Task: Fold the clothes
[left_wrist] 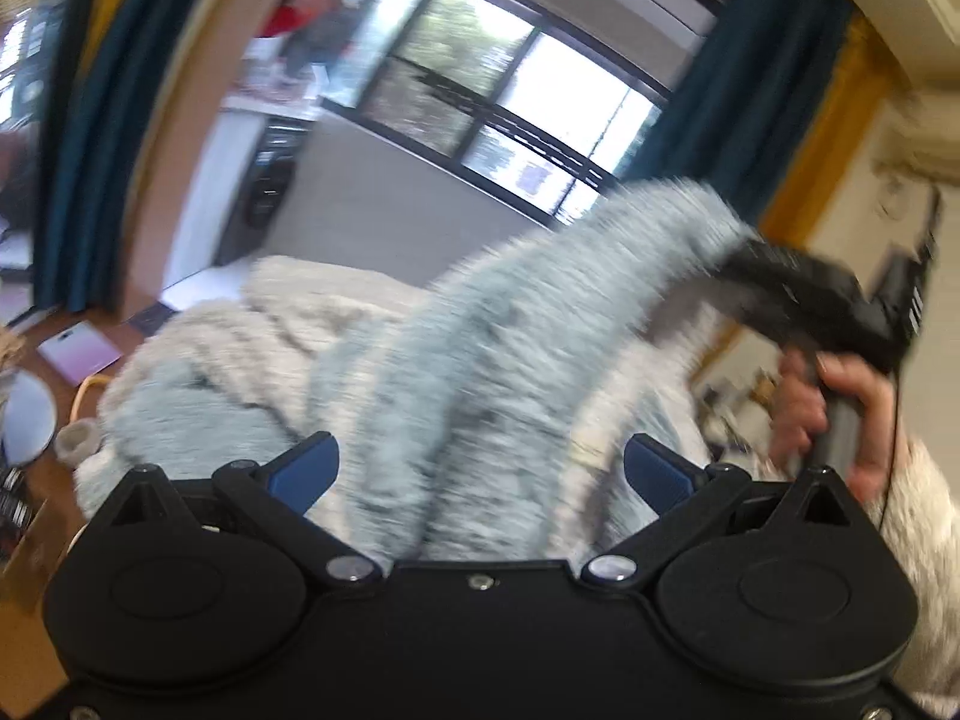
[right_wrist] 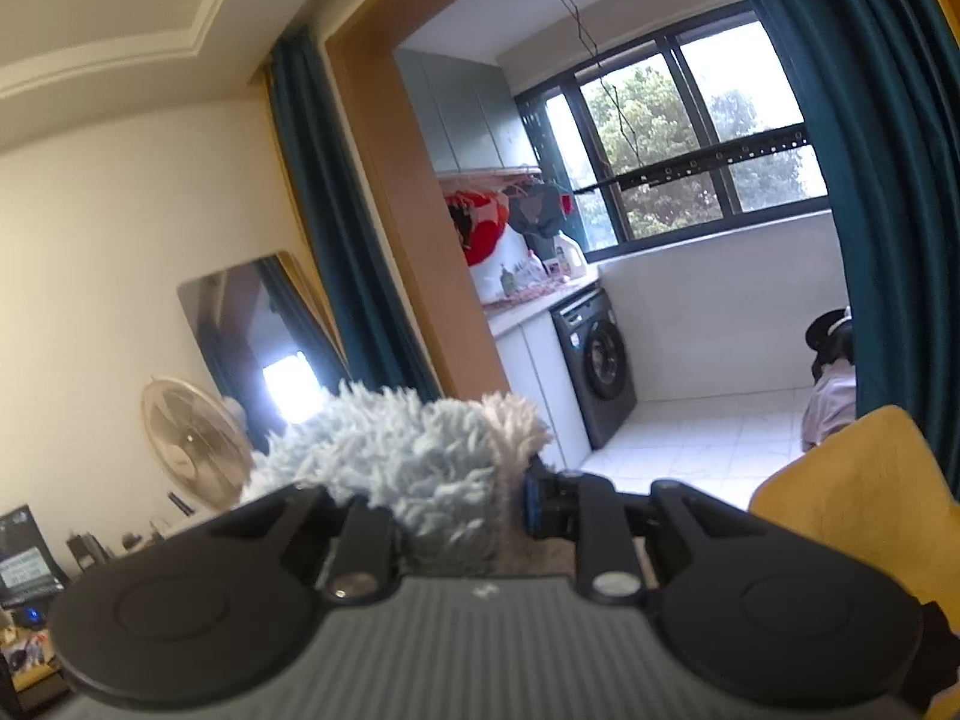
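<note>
Right gripper [right_wrist: 444, 498] clamps fluffy garment [left_wrist: 480, 360] edge aloft; left gripper [left_wrist: 480, 468] spread apart

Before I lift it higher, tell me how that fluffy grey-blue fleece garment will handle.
The fluffy grey-blue fleece garment is probably floppy: it drapes in a sagging arc from the right gripper. The thick pile bulges around the jaws, so the grip may be spongy. It looks bulky yet likely light.

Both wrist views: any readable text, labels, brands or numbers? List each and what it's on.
None readable.
Detergent bottles on the counter: labels too small to read.
Dark screen at lower left of the right wrist view: lines of text, too blurred to read.
Washing machine: no legible brand or panel marking.
Left wrist view: motion-blurred, no text visible.
</note>
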Tool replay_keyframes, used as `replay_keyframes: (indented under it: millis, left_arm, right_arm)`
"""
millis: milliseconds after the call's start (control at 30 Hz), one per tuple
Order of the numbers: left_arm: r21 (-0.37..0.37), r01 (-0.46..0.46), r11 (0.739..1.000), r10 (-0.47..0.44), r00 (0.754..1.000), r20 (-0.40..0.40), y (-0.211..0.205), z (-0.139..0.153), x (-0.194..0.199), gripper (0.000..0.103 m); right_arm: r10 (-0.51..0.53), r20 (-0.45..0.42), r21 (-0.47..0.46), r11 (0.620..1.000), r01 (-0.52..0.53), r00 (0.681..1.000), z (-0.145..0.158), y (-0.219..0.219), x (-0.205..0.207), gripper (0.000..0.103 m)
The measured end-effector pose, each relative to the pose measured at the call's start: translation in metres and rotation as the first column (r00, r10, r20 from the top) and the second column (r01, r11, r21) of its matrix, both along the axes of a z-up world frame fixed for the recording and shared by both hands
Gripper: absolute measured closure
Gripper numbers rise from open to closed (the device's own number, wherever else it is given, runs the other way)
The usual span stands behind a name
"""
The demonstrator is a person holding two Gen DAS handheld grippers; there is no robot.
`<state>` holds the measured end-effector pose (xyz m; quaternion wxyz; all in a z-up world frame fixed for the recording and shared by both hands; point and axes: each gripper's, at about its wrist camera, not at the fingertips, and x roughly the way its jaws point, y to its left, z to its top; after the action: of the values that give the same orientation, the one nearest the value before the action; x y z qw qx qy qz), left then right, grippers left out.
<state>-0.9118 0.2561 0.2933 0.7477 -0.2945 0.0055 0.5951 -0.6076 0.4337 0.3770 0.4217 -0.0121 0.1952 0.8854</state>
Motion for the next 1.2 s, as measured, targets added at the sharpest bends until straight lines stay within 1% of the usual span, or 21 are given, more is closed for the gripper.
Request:
replay_keyframes:
  millis: [67, 100, 167, 200, 233, 267, 300, 333, 367, 400, 467, 533, 567, 667, 767, 867, 933, 967, 1033, 1100, 1200]
  left_arm:
    - [-0.017, 0.04, 0.999, -0.041, 0.997, -0.069, 0.006, -0.003, 0.018, 0.0]
    - [-0.025, 0.042, 0.999, -0.045, 0.994, -0.099, 0.01, -0.007, 0.025, 0.0]
    - [-0.05, 0.027, 0.998, -0.034, 0.989, -0.147, 0.021, -0.018, 0.035, 0.0]
    - [-0.067, 0.003, 0.998, -0.013, 0.989, -0.146, 0.028, -0.023, 0.033, 0.001]
    - [-0.082, -0.022, 0.996, 0.01, 0.99, -0.142, 0.034, -0.026, 0.031, 0.025]
    - [-0.098, -0.047, 0.994, 0.034, 0.99, -0.138, 0.04, -0.03, 0.028, 0.085]
    - [-0.111, -0.081, 0.99, 0.067, 0.989, -0.131, 0.045, -0.029, 0.023, 0.092]
    - [-0.095, -0.11, 0.989, 0.101, 0.99, -0.103, 0.046, -0.023, 0.016, 0.091]
    - [-0.048, -0.139, 0.989, 0.134, 0.987, -0.086, 0.044, -0.013, 0.009, 0.092]
    - [0.01, -0.163, 0.987, 0.164, 0.982, -0.095, 0.041, 0.0, 0.004, 0.092]
    - [0.14, -0.204, 0.969, 0.221, 0.967, -0.123, 0.035, 0.03, -0.001, 0.093]
    - [0.256, -0.235, 0.938, 0.274, 0.953, -0.128, 0.03, 0.061, -0.008, 0.093]
    - [0.303, -0.247, 0.92, 0.292, 0.95, -0.112, 0.029, 0.077, -0.012, 0.093]
    - [0.395, -0.268, 0.879, 0.306, 0.951, -0.036, 0.027, 0.12, -0.027, 0.093]
    - [0.471, -0.295, 0.831, 0.328, 0.944, 0.012, 0.02, 0.153, -0.034, 0.093]
    - [0.521, -0.324, 0.789, 0.355, 0.934, 0.043, 0.01, 0.169, -0.037, 0.093]
    - [0.534, -0.345, 0.772, 0.369, 0.927, 0.067, 0.006, 0.174, -0.037, 0.093]
    - [0.532, -0.357, 0.768, 0.375, 0.924, 0.078, 0.004, 0.174, -0.04, 0.093]
    - [0.518, -0.378, 0.768, 0.386, 0.917, 0.098, 0.002, 0.172, -0.048, 0.093]
    - [0.493, -0.39, 0.778, 0.393, 0.914, 0.104, 0.001, 0.165, -0.055, 0.093]
    - [0.457, -0.389, 0.8, 0.403, 0.912, 0.07, 0.005, 0.149, -0.058, 0.093]
  right_arm:
    - [0.005, -0.013, 0.012, 1.0, -0.005, 1.0, 0.003, -0.001, 0.0, 0.086]
    - [0.007, -0.019, 0.019, 1.0, -0.006, 1.0, 0.004, -0.002, 0.0, 0.087]
    - [0.015, -0.034, 0.032, 0.999, -0.014, 0.999, 0.007, -0.004, 0.001, 0.089]
    - [0.022, -0.041, 0.041, 0.999, -0.02, 0.999, 0.009, -0.005, 0.002, 0.089]
    - [0.027, -0.05, 0.051, 0.998, -0.024, 0.998, 0.011, -0.007, 0.004, 0.09]
    - [0.028, -0.06, 0.059, 0.998, -0.025, 0.998, 0.013, -0.01, 0.007, 0.09]
    - [0.032, -0.069, 0.066, 0.997, -0.027, 0.997, 0.015, -0.012, 0.011, 0.09]
    - [0.038, -0.076, 0.072, 0.997, -0.033, 0.996, 0.018, -0.014, 0.015, 0.091]
    - [0.04, -0.083, 0.083, 0.996, -0.033, 0.996, 0.022, -0.018, 0.02, 0.091]
    - [0.038, -0.088, 0.097, 0.995, -0.029, 0.995, 0.027, -0.021, 0.025, 0.091]
    - [0.035, -0.107, 0.129, 0.991, -0.021, 0.994, 0.039, -0.028, 0.035, 0.092]
    - [0.039, -0.137, 0.158, 0.987, -0.017, 0.99, 0.054, -0.034, 0.044, 0.092]
    - [0.043, -0.154, 0.173, 0.985, -0.016, 0.987, 0.062, -0.038, 0.049, 0.092]
    - [0.059, -0.185, 0.234, 0.972, -0.014, 0.981, 0.086, -0.05, 0.055, 0.092]
    - [0.099, -0.191, 0.287, 0.957, -0.041, 0.977, 0.106, -0.066, 0.053, 0.092]
    - [0.145, -0.141, 0.33, 0.94, -0.092, 0.979, 0.12, -0.085, 0.042, 0.092]
    - [0.177, -0.094, 0.35, 0.927, -0.134, 0.98, 0.121, -0.095, 0.032, 0.092]
    - [0.19, -0.069, 0.359, 0.921, -0.153, 0.979, 0.12, -0.099, 0.027, 0.092]
    - [0.197, -0.019, 0.375, 0.91, -0.176, 0.98, 0.116, -0.103, 0.018, 0.092]
    - [0.182, 0.011, 0.382, 0.908, -0.172, 0.983, 0.109, -0.102, 0.011, 0.092]
    - [0.166, 0.001, 0.339, 0.928, -0.156, 0.986, 0.095, -0.092, 0.006, 0.092]
